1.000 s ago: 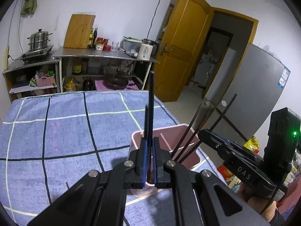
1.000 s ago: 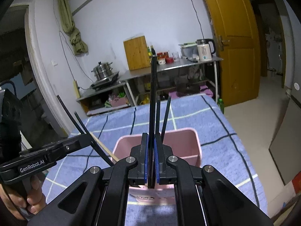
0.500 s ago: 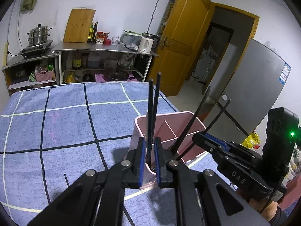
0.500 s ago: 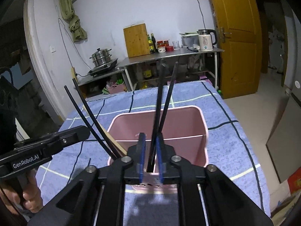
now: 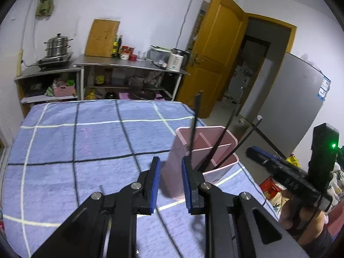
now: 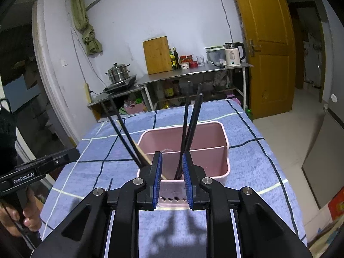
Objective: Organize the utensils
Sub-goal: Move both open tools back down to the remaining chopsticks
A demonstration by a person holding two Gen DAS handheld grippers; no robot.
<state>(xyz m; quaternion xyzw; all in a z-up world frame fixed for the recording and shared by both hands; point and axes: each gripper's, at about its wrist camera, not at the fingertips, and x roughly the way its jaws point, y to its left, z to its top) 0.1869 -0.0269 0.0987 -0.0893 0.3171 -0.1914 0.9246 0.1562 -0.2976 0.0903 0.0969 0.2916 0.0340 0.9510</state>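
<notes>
We hold our left claw [image 5: 171, 181] wide apart, gripping nothing, just in front of the pink utensil holder [image 5: 217, 150] on the blue checked worktop [image 5: 86, 142]. Our right claw [image 6: 172, 179] is equally spread and empty at the holder's near rim, where black chopsticks [image 6: 190, 129] stand leaning in its compartments.

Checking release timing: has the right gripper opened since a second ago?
Yes. The right gripper was shut on a black chopstick; its jaws now stand apart, and the chopsticks lean free in the pink bin.
</notes>
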